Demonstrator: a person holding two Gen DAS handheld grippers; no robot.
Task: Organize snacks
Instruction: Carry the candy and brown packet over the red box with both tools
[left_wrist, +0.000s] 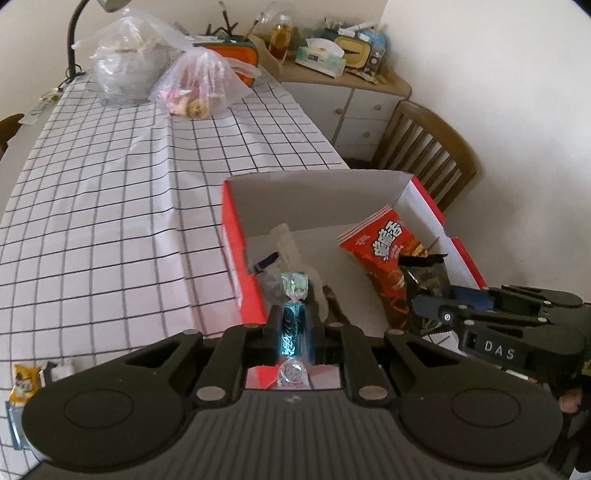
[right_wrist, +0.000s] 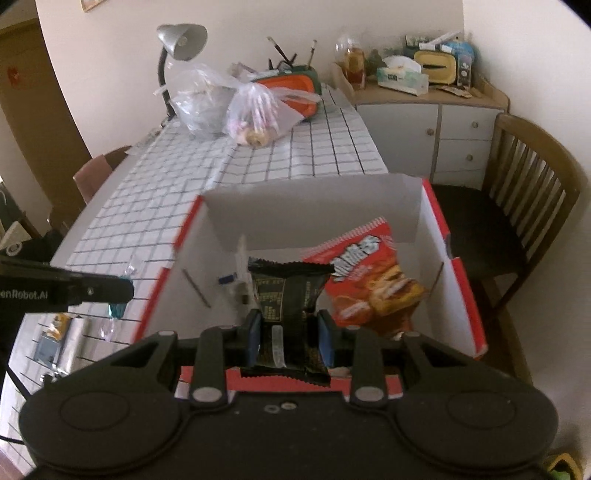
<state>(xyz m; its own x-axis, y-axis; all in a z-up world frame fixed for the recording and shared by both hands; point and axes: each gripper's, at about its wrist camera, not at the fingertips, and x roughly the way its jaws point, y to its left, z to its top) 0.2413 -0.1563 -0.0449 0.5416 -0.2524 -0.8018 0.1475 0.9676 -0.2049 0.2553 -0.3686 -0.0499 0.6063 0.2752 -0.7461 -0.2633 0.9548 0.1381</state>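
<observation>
Both grippers loaded at the box, 2 snacks to drop.

Left wrist: left gripper (left_wrist: 293, 325) clamps a blue candy (left_wrist: 293, 325) at the box's (left_wrist: 236, 236) near-left corner; carry it past the red wall before letting go. Right wrist: right gripper (right_wrist: 290, 328) pinches a black packet (right_wrist: 286, 295) over the box (red chip bag (right_wrist: 369, 280) already inside); release low, clear of the bag.

Place: home dining room.
Evidence: checked tablecloth (left_wrist: 110, 184), wooden chair (right_wrist: 532, 184), cluttered sideboard (right_wrist: 436, 122) and desk lamp (right_wrist: 181, 40) beyond the claw.
</observation>
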